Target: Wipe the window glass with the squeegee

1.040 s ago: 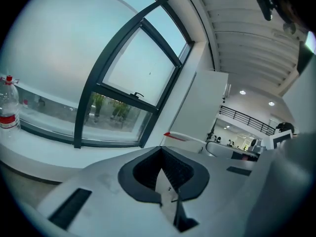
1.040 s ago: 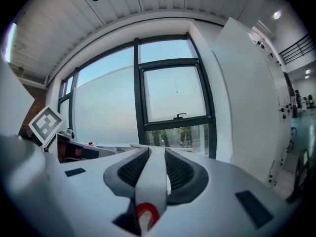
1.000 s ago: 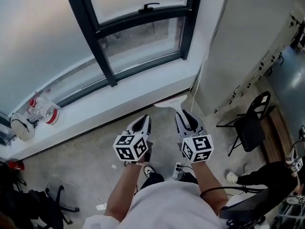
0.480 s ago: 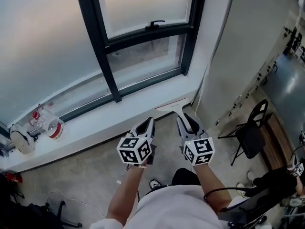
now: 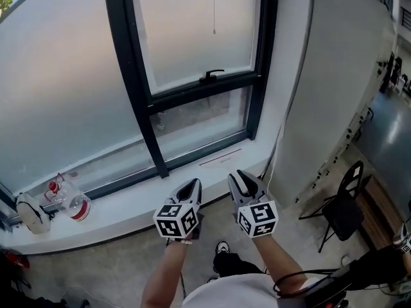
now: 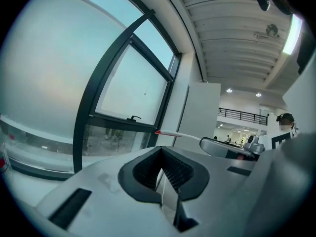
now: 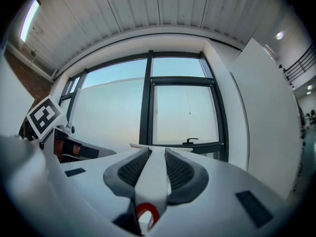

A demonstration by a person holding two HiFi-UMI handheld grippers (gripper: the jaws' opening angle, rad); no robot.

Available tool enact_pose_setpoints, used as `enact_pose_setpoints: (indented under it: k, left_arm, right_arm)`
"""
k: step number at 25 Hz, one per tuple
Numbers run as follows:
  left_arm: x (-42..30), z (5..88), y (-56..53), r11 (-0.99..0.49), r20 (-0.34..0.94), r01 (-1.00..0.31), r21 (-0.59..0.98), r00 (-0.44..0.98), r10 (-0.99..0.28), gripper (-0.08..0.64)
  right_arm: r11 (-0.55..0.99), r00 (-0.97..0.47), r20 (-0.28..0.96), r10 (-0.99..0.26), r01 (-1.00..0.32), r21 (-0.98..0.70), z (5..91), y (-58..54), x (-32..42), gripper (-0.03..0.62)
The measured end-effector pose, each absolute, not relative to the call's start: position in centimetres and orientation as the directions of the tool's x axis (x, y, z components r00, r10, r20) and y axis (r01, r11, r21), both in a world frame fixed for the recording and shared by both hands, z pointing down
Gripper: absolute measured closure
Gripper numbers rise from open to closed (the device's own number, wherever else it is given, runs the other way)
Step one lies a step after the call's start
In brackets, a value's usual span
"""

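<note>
Far off to the left of the left hand-held gripper (image 5: 191,185), on the window sill (image 5: 128,204), a clear bottle (image 5: 69,201) with a red band lies beside a pale rounded object (image 5: 29,212). Ahead of and above this hand-held gripper rises the dark window frame (image 5: 125,63), with frosted window glass (image 5: 199,31) on either side of its upright bar. The left hand-held gripper is held low in front of the person. Its jaws are drawn together and its own view shows nothing between the ribbed pads.

Just to its right, the right hand-held gripper (image 5: 237,175) is level with it, the two close but apart. Its jaws are clamped on the white handle of the squeegee (image 7: 151,174), whose red hanging loop shows behind the pads. The blade runs crosswise just beyond the fingertips. In the head view it is seen against the sill below the lower pane, and whether it touches anything there cannot be told. Above and ahead of this hand-held gripper a black window handle (image 5: 212,76) sits on the frame's cross bar.

Further right stands a white wall panel (image 5: 334,76), and beyond it, lower down, is a black folding chair (image 5: 343,213) on the floor.
</note>
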State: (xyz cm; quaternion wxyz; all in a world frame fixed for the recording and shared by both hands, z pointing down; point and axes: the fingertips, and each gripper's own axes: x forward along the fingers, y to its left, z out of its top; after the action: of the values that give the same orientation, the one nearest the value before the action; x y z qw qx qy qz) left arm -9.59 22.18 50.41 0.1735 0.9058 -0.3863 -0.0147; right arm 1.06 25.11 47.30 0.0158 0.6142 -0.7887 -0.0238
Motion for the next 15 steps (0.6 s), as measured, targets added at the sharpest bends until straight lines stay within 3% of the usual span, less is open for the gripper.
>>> enact_pose_setpoints:
  k: [15]
  left_arm:
    - [-7.0, 41.3, -0.3, -0.616, 0.035, -0.761, 0.206, 0.635, -0.772, 0.561]
  right_arm:
    - [0.25, -0.257, -0.211, -0.943, -0.966, 0.062, 39.2, 2.7, 4.4, 0.502]
